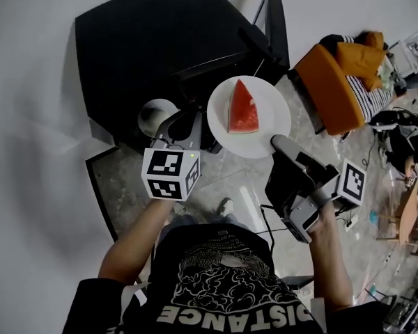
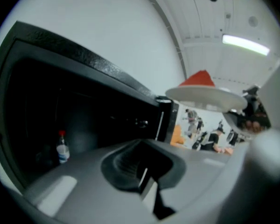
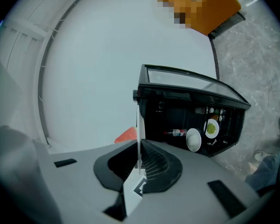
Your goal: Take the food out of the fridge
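Pinching round white plate (image 1: 273,110); triangular watermelon wedge (image 1: 242,111).

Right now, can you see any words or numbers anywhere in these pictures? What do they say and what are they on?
"DISTANCE": big pale letters on the person's black T-shirt, upside down in the head view.
Marker cubes: only black-and-white square patterns, no words or numbers.
Bottle inside the fridge: it has a label, but it is too small and blurred to read.
Nothing else has writing that can be read.
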`<state>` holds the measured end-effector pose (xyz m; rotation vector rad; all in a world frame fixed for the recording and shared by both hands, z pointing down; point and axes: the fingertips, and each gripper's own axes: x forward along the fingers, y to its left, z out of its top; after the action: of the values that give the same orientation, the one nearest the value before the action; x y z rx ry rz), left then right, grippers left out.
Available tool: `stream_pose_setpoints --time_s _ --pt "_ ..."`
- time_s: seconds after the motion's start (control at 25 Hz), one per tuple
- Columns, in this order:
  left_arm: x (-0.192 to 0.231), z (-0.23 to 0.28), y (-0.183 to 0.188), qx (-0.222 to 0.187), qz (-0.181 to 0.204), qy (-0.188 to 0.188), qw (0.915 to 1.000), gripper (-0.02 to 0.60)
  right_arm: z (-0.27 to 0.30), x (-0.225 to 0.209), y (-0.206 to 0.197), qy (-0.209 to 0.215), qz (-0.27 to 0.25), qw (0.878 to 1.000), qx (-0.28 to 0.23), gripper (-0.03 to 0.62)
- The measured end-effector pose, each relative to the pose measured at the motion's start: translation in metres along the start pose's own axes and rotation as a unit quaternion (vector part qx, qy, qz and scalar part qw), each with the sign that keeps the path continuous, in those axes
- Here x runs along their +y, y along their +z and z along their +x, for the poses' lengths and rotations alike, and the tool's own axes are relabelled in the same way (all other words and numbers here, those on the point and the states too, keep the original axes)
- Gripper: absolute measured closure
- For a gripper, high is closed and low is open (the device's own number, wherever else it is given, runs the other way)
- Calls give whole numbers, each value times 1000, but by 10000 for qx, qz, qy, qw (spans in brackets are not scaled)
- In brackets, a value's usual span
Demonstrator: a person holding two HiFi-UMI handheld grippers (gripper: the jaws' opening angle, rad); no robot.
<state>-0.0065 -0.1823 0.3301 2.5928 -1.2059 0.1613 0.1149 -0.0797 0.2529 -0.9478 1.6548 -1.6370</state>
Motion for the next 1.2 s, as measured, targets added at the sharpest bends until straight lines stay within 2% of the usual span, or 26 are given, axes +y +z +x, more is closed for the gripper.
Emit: stream_pose_setpoints --time_s 0.16,0.36,0.52,0.84,1.08,1.2 --pt "-5 -5 -8 -25 -114 104 9999 578 14 20 3 146 -102 9997 195 582" --pt "11 20 -24 -84 -369 356 9986 578 55 14 37 232 -122 9988 415 582" --pt "11 -6 -19 -155 -403 629 9971 578 70 22 39 267 -170 9982 505 581" --pt "-16 -73 -16 -274 -331 1216 9916 578 74 34 32 346 -21 9982 487 579" --pt "16 -52 -16 -226 -323 1437 9888 578 137 22 61 250 112 9990 357 577" --pt "11 -57 -19 -278 -316 1540 9872 578 139 19 64 249 166 9991 287 576"
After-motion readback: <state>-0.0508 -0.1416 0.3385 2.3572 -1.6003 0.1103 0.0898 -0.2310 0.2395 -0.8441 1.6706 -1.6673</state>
